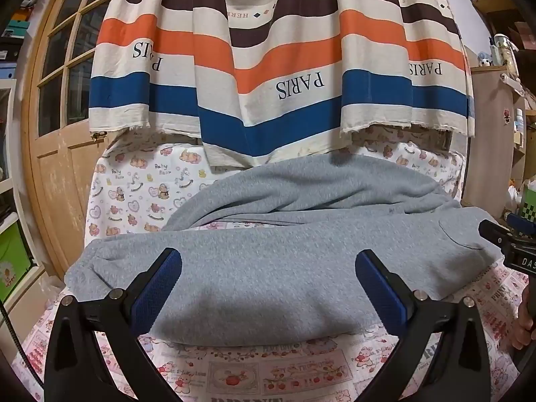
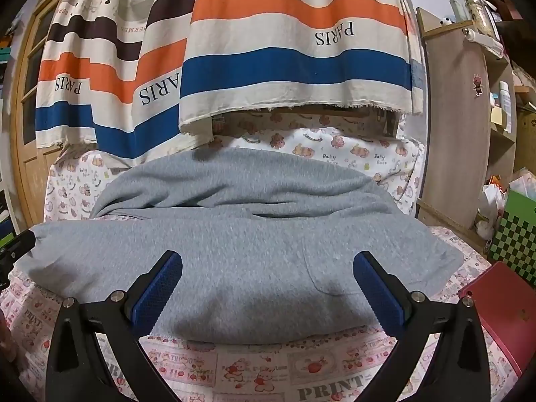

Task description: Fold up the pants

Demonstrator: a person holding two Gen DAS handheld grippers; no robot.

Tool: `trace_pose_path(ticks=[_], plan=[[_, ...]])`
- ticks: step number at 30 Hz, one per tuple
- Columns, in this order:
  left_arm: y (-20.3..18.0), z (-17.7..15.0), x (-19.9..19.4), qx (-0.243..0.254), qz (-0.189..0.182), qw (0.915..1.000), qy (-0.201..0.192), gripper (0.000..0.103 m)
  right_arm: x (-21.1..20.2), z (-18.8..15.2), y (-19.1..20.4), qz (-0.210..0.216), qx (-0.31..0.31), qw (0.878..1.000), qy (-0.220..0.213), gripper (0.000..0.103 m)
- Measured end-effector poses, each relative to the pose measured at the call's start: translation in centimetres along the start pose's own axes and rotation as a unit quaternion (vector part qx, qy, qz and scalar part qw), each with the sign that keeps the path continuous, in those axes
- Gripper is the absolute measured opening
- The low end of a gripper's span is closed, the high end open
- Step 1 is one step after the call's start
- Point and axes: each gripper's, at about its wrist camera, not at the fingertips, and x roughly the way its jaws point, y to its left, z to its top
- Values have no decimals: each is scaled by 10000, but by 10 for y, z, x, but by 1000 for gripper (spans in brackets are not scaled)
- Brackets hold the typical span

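Observation:
Grey fleece pants (image 1: 268,268) lie across a bed with a pink printed sheet (image 1: 274,372), one leg nearest me and the other bunched behind it. They also show in the right wrist view (image 2: 254,254), with a pocket seam at the right. My left gripper (image 1: 268,268) is open and empty, its blue pads (image 1: 157,288) spread just above the near edge of the pants. My right gripper (image 2: 268,268) is open and empty, held the same way over the pants. The right gripper's black body also shows in the left wrist view (image 1: 509,244) at the right edge.
A striped curtain (image 1: 274,67) hangs behind the bed. A wooden door (image 1: 57,107) is at the left. Wooden shelves (image 2: 469,127) stand at the right. A red box (image 2: 495,305) and a green checkered box (image 2: 516,244) sit at the bed's right side.

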Motion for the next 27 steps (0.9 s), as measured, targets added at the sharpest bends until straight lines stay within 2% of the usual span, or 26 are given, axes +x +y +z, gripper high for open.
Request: trace_pose_path(ticks=[27], plan=[[0, 2, 2, -15, 16, 10000, 5, 103, -6, -1, -1, 19, -44, 10000, -71, 103]])
